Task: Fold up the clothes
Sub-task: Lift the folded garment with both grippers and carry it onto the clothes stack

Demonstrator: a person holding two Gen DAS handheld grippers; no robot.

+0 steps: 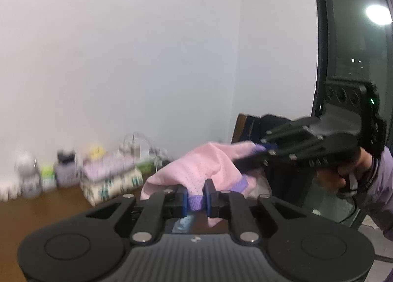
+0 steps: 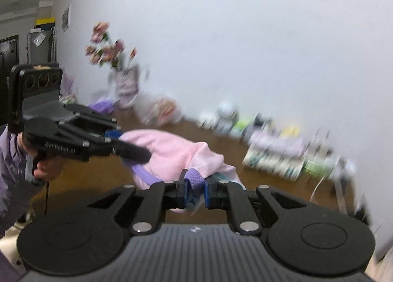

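Soft, even indoor light fills both fisheye views. A round lamp reflection (image 1: 378, 14) glares in the dark window (image 1: 353, 44). Motion blur smears the wall-side clutter (image 2: 275, 144); corners darken and straight edges bow.

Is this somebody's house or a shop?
Probably a home: flowers in a vase stand by the white wall, household packs line the wooden floor, and a dark door shows at the far left.

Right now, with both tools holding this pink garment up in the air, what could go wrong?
1. Each tool, left and right, pinches only a small bit of the purple trim, so the pink garment might slip out.
2. The garment hangs bunched between them, so a fold may come out crooked.
3. The flowers and boxes along the wall could be knocked.
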